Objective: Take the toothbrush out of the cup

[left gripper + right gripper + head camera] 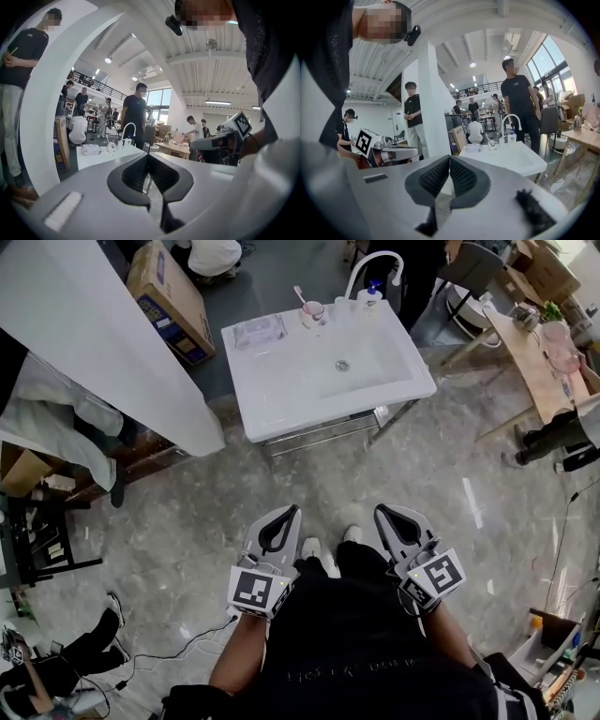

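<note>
A small clear cup (312, 312) with a pink-headed toothbrush (301, 296) upright in it stands at the back rim of a white sink unit (281, 390), left of the curved faucet (375, 262). I am a few steps short of the sink. Both grippers are held at waist height, pointing toward it. The left gripper (292, 512) and the right gripper (381, 512) are shut with nothing between their pads. In the left gripper view the cup (111, 146) shows far ahead, beyond the closed left gripper (148, 155). The right gripper view has the cup (492, 145) past the closed right gripper (449, 158).
A clear packet (258, 331) lies on the sink's left side and a soap bottle (372, 294) stands by the faucet. A white pillar (103, 343) and a cardboard box (169, 287) are to the left, a wooden table (539, 357) to the right. Several people stand around.
</note>
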Demonstrator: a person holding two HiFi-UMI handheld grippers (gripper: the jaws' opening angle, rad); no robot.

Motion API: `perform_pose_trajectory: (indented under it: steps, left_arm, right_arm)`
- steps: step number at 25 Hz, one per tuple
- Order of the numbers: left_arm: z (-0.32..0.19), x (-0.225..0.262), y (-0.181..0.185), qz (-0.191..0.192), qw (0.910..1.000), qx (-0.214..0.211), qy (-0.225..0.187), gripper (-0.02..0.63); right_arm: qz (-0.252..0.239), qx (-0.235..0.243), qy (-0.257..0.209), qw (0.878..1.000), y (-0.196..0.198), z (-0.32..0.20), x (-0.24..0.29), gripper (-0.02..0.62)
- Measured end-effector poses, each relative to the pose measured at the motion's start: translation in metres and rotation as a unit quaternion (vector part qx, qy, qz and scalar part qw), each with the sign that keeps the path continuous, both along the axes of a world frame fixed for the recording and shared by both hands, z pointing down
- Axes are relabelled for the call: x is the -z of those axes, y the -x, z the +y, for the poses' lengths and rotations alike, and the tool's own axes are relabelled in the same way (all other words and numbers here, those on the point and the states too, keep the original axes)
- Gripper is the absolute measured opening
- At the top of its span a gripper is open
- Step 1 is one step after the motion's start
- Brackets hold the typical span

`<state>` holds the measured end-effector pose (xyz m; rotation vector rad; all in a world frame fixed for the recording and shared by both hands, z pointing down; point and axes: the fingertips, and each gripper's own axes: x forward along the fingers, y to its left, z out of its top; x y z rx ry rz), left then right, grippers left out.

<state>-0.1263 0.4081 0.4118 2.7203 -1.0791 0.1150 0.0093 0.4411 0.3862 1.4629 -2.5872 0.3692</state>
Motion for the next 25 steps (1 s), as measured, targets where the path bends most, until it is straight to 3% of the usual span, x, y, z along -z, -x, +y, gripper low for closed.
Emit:
perform_pose_trajectory:
  steps: [7,14,25]
  left_arm:
    - [-0.013,-0.003,-0.003,-0.002,0.9998,0.017,0.001,0.009]
    - [-0.050,-0.001,-0.013,-0.015,0.9990,0.042,-0.004,0.009]
    - [-0.155,0.018,-0.087,-0.017,0.9954,0.094,-0.001,0.009]
  right_arm:
    - [0.001,0.009,0.007,1.000,-0.007,-0.013,-0.006,0.012]
    - [-0.008,0.043,0.004,0.999,-0.017,-0.059,-0.011,0.012]
    - [-0.045,0.087,-0.002,0.995,-0.103,-0.175,-0.014,0.012]
